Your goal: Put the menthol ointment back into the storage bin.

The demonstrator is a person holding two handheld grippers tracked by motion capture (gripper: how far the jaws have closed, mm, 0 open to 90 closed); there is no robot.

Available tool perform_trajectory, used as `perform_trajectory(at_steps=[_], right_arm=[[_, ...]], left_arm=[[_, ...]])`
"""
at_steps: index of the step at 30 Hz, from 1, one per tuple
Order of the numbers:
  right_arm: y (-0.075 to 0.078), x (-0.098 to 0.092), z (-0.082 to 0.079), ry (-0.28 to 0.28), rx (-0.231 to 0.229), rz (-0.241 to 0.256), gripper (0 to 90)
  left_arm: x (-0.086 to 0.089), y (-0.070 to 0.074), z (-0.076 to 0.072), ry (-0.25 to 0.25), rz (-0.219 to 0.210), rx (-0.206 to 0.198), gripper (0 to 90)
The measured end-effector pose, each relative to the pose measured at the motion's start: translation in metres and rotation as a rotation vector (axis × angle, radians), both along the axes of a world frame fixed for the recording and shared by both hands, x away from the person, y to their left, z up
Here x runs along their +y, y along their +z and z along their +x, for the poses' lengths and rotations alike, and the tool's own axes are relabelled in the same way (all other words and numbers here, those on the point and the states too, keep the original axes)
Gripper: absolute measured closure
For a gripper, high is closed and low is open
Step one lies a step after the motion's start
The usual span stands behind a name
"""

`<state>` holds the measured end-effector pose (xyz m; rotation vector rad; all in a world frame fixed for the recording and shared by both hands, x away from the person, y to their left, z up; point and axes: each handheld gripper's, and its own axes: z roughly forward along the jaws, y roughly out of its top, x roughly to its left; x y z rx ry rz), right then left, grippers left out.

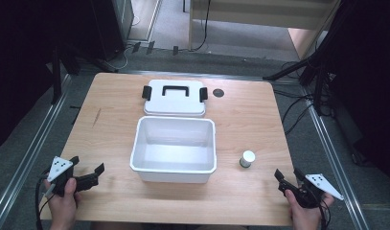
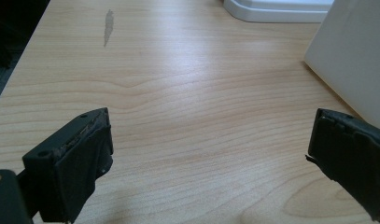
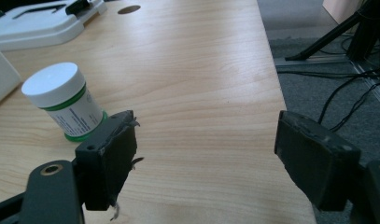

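From above we see the jar [image 1: 247,158] standing right of the tub [image 1: 173,167], near our right gripper [image 1: 289,178]. Our left gripper [image 2: 208,154] gapes over bare table [image 2: 178,93]. The right gripper's view shows wide-apart jaws, the jar beside one.

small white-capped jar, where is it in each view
High view: the jar stands right of the white box, ahead of the right claw.
Left gripper view: not in this picture.
Right gripper view: the jar stands at left, behind the claw's left jaw.
Shared landmark: the white lid with black handle, beyond the box in the high view, top left in the right gripper view.
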<state>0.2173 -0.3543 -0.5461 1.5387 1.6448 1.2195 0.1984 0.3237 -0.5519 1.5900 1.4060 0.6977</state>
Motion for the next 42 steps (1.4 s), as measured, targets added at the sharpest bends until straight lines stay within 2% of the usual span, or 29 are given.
perform_trajectory(at_steps=[4, 9, 10, 12, 14, 16, 17, 18, 19, 22, 23, 24, 26, 27, 30, 33, 36, 38, 40, 41, 42], right_arm=[[0.000, 0.004, 0.002, 0.002, 0.016, -0.028, 23.0], [0.002, 0.004, 0.005, 0.002, 0.042, -0.039, 22.9], [0.003, 0.004, 0.006, -0.003, 0.066, -0.058, 23.5], [0.003, 0.004, 0.007, 0.000, 0.073, -0.061, 23.5], [0.005, 0.005, 0.010, 0.028, 0.116, -0.086, 21.7], [0.006, 0.006, 0.011, 0.042, 0.131, -0.093, 21.0], [0.007, 0.008, 0.012, 0.057, 0.150, -0.109, 20.2], [0.008, 0.011, 0.013, 0.078, 0.183, -0.153, 19.8], [0.008, 0.011, 0.013, 0.078, 0.183, -0.153, 19.8], [0.014, 0.016, 0.017, 0.122, 0.259, -0.205, 19.2], [0.014, 0.016, 0.017, 0.122, 0.259, -0.205, 19.2], [0.018, 0.018, 0.020, 0.144, 0.299, -0.229, 19.1], [0.022, 0.020, 0.022, 0.166, 0.331, -0.251, 18.2], [0.022, 0.020, 0.022, 0.166, 0.331, -0.251, 18.2], [0.031, 0.023, 0.027, 0.180, 0.360, -0.307, 18.3], [0.036, 0.026, 0.030, 0.190, 0.387, -0.323, 17.7], [0.042, 0.032, 0.037, 0.209, 0.471, -0.365, 16.9], [0.042, 0.034, 0.039, 0.214, 0.481, -0.375, 17.0], [0.045, 0.039, 0.045, 0.222, 0.537, -0.405, 17.8], [0.045, 0.039, 0.045, 0.222, 0.537, -0.405, 17.8], [0.047, 0.041, 0.049, 0.230, 0.573, -0.419, 17.6]], left_arm=[[0.000, 0.000, 0.000, 0.000, -0.004, -0.004, 0.6], [0.000, 0.000, -0.001, -0.002, -0.006, -0.007, 0.6], [0.000, 0.000, -0.001, -0.004, -0.003, -0.006, 0.6], [0.000, 0.000, -0.001, -0.005, -0.003, -0.007, 0.6], [0.000, 0.000, -0.001, -0.007, 0.000, -0.007, 0.6], [0.000, 0.000, -0.001, -0.007, -0.001, -0.006, 0.6], [0.000, 0.000, -0.001, -0.008, 0.000, -0.006, 0.6], [0.000, 0.000, -0.001, -0.008, -0.001, -0.007, 0.6], [0.000, 0.000, -0.001, -0.008, -0.001, -0.007, 0.6], [0.000, 0.000, -0.001, -0.008, -0.001, -0.006, 0.6], [0.000, 0.000, -0.001, -0.008, -0.001, -0.006, 0.6], [0.000, 0.000, -0.001, -0.006, 0.001, -0.007, 0.6], [0.000, 0.000, -0.001, -0.008, 0.002, -0.006, 0.6], [0.000, 0.000, -0.001, -0.008, 0.002, -0.006, 0.6], [0.000, 0.000, -0.001, -0.007, 0.001, -0.010, 0.6], [-0.001, 0.000, -0.001, -0.007, 0.005, -0.009, 0.6], [-0.001, 0.000, -0.001, -0.006, 0.004, -0.011, 0.6], [0.000, 0.000, -0.001, -0.006, 0.003, -0.010, 0.6], [0.000, 0.000, -0.001, -0.006, 0.004, -0.011, 0.6], [0.000, 0.000, -0.001, -0.006, 0.004, -0.011, 0.6], [0.000, 0.000, -0.001, -0.005, 0.004, -0.011, 0.6]])
